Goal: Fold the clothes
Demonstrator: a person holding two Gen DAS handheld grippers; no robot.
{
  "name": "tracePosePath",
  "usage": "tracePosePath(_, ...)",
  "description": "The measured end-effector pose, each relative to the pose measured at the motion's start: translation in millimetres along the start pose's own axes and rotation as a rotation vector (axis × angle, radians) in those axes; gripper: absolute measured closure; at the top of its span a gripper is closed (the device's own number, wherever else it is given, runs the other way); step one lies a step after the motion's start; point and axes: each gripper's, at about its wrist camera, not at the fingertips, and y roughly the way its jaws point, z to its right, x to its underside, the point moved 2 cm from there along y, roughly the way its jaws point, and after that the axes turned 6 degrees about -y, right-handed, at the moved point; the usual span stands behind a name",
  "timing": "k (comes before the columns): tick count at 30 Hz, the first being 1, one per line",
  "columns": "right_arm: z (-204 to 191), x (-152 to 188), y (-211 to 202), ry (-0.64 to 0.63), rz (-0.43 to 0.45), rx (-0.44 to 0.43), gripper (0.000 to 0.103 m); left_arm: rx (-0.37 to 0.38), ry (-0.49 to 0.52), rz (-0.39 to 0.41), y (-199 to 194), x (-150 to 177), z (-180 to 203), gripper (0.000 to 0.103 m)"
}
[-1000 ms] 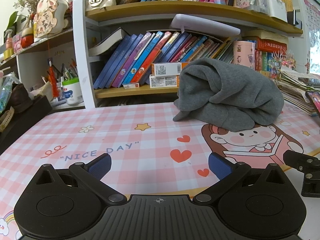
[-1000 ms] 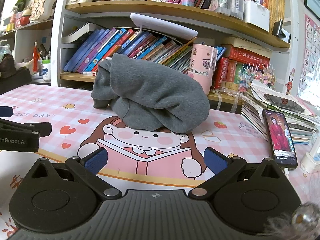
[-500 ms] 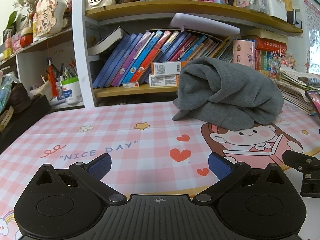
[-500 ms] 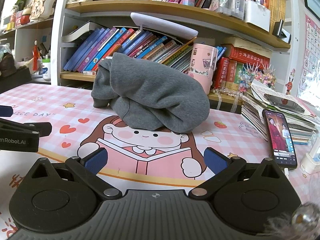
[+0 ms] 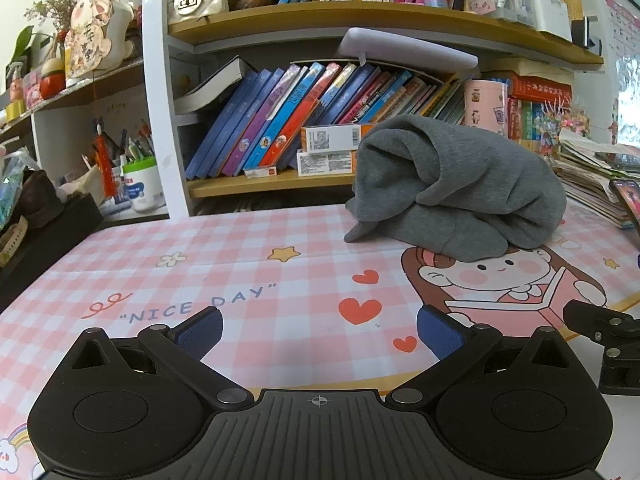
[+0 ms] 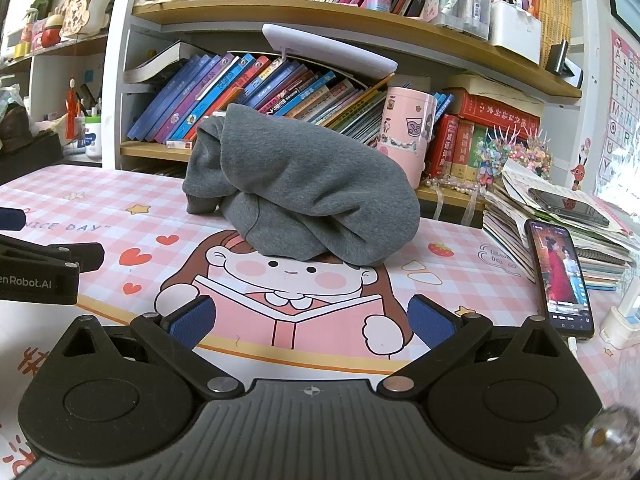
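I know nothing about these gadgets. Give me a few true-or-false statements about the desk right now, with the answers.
1. The grey garment lies neatly folded flat. False: it sits bunched in a heap on the pink mat.
2. The left hand-held gripper is open and holds nothing. True.
3. The right hand-held gripper is clamped on the garment. False: it is open, apart from the cloth.
4. A phone with its screen lit lies to the right of the garment. True.
5. The pink cup stands on the mat in front of the garment. False: it stands behind it, by the books.
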Motion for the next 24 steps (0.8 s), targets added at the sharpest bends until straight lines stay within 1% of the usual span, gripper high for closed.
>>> tracePosePath(13, -2.8, 0.0, 1.0, -0.018, -0.003, -0.020, 0.000, 0.013, -0.013, -0.011, 1.2, 0.0, -1.4, 0.000)
tracePosePath(19, -3.2, -0.4, 4.5, -0.014, -0.020, -0.061, 0.000, -0.008, -0.026, -0.017, 2.3, -0.3, -3.4, 0.000)
tracePosePath(24, -6.3, -1.2, 7.9, -0.047, -0.030, -0.105, 0.000, -0.032, -0.010, 0.005, -0.9, -0.2, -1.2, 0.000)
